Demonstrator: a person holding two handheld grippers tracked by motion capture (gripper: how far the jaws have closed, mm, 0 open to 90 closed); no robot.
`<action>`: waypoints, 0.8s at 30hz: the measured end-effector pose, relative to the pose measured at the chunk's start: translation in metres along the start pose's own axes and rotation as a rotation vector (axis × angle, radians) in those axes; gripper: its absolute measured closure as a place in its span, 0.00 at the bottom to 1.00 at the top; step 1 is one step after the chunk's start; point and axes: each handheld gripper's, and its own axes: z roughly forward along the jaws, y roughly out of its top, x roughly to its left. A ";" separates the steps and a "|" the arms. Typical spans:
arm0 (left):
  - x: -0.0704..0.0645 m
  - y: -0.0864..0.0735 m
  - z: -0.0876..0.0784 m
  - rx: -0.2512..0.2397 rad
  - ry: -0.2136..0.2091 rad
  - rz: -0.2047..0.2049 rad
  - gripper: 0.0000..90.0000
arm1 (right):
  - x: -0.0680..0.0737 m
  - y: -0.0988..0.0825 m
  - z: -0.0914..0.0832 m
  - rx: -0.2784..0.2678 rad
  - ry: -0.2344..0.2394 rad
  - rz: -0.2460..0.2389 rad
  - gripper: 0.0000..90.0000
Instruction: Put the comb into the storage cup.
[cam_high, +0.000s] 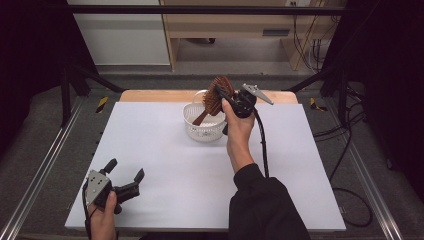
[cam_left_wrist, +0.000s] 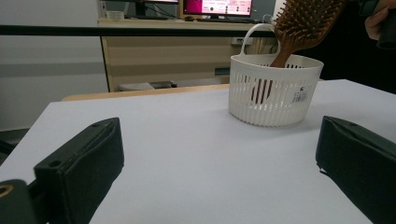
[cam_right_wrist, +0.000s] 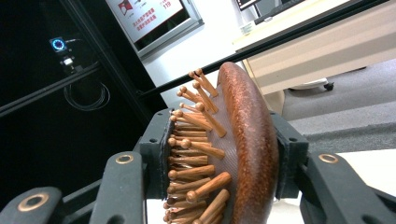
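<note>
A wooden brush (cam_high: 218, 95) is pinched by its head in the right gripper (cam_high: 223, 98), one pad on the bristles and one on the back, as seen in the right gripper view. It is held tilted over the white basket (cam_high: 204, 131), the handle pointing down inside the rim, likely so that it can be set in handle first. The grip on the broad head appears chosen to keep the handle free to enter.

The left gripper (cam_high: 126, 173) is rested at the near left of the surface (cam_high: 165, 165) with its jaws spread and nothing between them, well apart from the basket.

The surface is a white sheet over a wooden top. Beyond it a pale wooden cabinet (cam_high: 240, 25), cables and grey floor are seen, with dark curtains at both sides.
</note>
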 end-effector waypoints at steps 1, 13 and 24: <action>0.000 0.000 0.000 0.000 0.000 0.003 0.01 | 0.000 0.000 0.000 0.000 -0.001 0.002 0.56; 0.001 0.000 -0.001 -0.002 -0.001 0.005 0.01 | 0.000 -0.005 0.002 -0.002 -0.002 0.008 0.56; 0.002 0.001 -0.001 -0.010 -0.004 0.004 0.01 | -0.006 -0.010 0.001 0.000 -0.005 0.023 0.56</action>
